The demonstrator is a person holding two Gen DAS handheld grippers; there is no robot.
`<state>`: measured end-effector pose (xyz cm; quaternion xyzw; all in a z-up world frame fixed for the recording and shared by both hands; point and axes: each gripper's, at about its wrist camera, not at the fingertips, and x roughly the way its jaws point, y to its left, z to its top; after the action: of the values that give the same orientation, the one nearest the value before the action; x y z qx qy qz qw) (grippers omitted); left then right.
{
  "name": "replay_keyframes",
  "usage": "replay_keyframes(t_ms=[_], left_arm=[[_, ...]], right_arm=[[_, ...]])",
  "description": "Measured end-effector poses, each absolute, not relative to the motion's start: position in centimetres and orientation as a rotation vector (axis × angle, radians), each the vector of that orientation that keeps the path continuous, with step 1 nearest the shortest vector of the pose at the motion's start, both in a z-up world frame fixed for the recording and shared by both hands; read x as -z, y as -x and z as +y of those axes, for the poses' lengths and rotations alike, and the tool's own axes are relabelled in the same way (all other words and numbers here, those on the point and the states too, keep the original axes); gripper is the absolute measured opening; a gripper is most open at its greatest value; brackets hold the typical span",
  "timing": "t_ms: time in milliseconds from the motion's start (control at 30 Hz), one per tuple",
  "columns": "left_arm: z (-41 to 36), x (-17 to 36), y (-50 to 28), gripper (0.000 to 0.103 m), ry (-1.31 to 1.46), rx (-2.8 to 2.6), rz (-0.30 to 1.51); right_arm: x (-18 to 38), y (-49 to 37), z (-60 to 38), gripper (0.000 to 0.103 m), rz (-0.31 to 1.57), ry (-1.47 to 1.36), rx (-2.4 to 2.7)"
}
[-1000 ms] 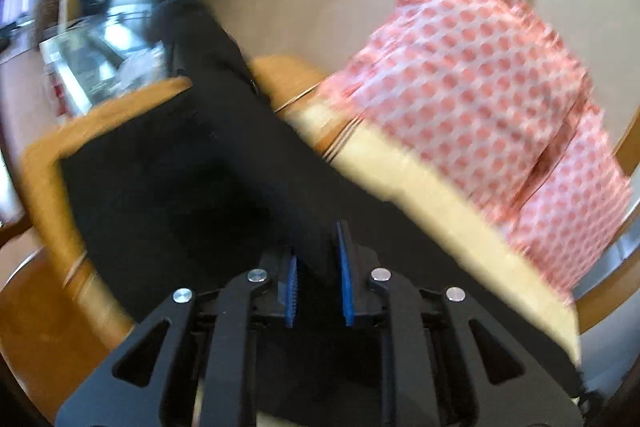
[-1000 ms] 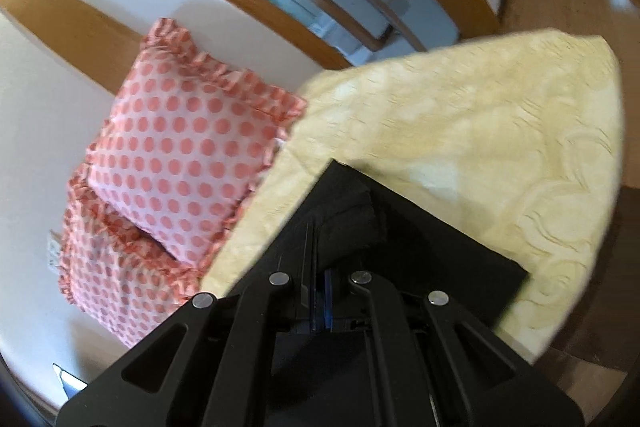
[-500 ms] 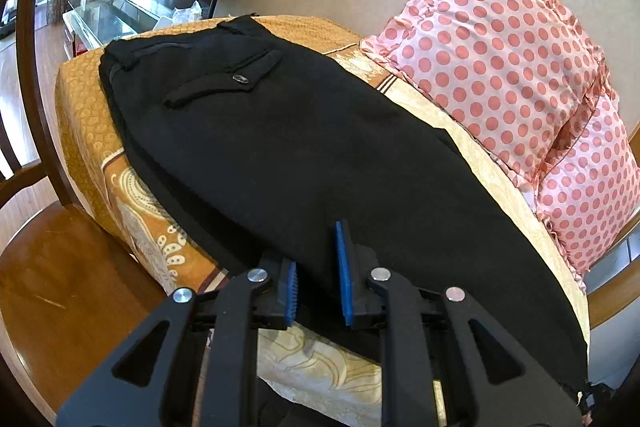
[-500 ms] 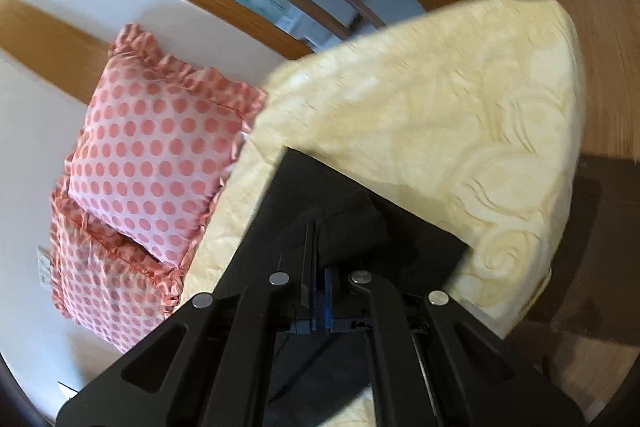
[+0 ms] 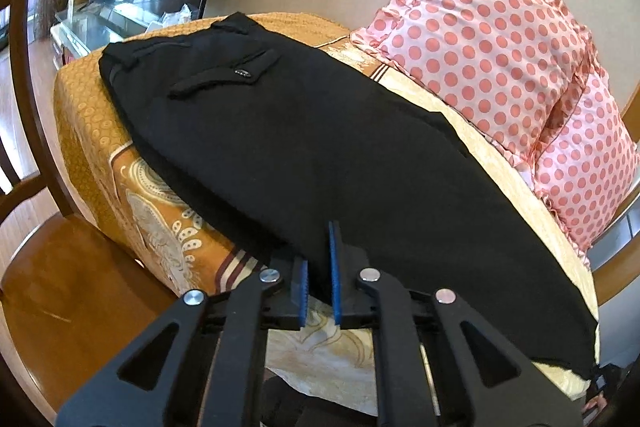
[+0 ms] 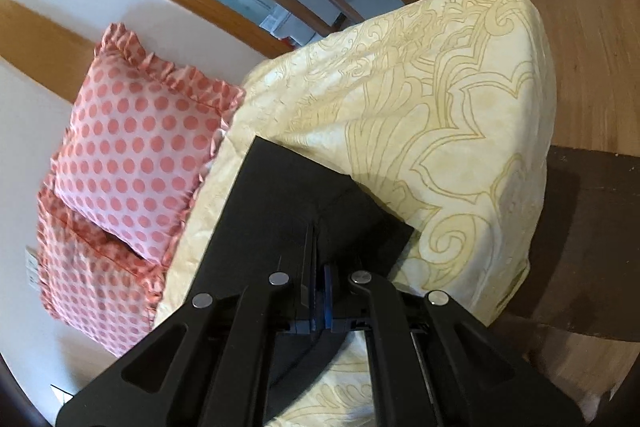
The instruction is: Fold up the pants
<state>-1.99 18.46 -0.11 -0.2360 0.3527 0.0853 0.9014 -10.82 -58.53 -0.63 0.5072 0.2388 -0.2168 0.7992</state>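
Observation:
Black pants (image 5: pixel 304 147) lie flat along a bed with a yellow patterned cover (image 5: pixel 160 235), waistband and back pocket at the far left. My left gripper (image 5: pixel 318 275) sits at the near edge of the pants; its blue-padded jaws stand slightly apart with the fabric edge between them. In the right wrist view the leg end of the pants (image 6: pixel 296 203) lies on the pale cover (image 6: pixel 440 131). My right gripper (image 6: pixel 316 267) is shut on a raised pinch of that black fabric.
Two pink polka-dot pillows (image 5: pixel 492 39) lean against the wall behind the bed; they also show in the right wrist view (image 6: pixel 136 147). A wooden bed frame (image 5: pixel 60 299) runs along the near left. Wooden floor (image 6: pixel 592 47) lies beyond the bed's end.
The pants were lifted and swung a second ago; now they lie spread flat on the bed. The right gripper has lowered the leg end onto the cover, still pinching it.

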Motion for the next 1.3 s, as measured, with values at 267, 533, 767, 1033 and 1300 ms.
replay_keyframes(t_ms=[267,533,767,1033,1300], left_arm=[[21.1,-2.3,6.2,0.048,0.478,-0.316,0.569],[21.2,-3.9,3.1,0.070,0.442,-0.236,0.524],[20.1,-0.5,0.7,0.075,0.426,-0.200,0.635],[20.3,-0.2,1.1,0.077,0.444,-0.167,0.622],[20.5,-0.2,1.2,0.079,0.459,-0.164,0.616]], right_arm=[[-2.5,14.0,-58.1,0.074,0.467,-0.899,0.671],[-1.1,14.3,-58.5,0.066,0.455,-0.989,0.600],[-0.4,12.9,-56.5,0.044,0.479,-1.048,0.451],[-1.4,10.2,-54.8,0.006,0.429,-0.944,0.442],[-10.6,0.0,-37.8,0.006,0.395,-0.681,-0.211]])
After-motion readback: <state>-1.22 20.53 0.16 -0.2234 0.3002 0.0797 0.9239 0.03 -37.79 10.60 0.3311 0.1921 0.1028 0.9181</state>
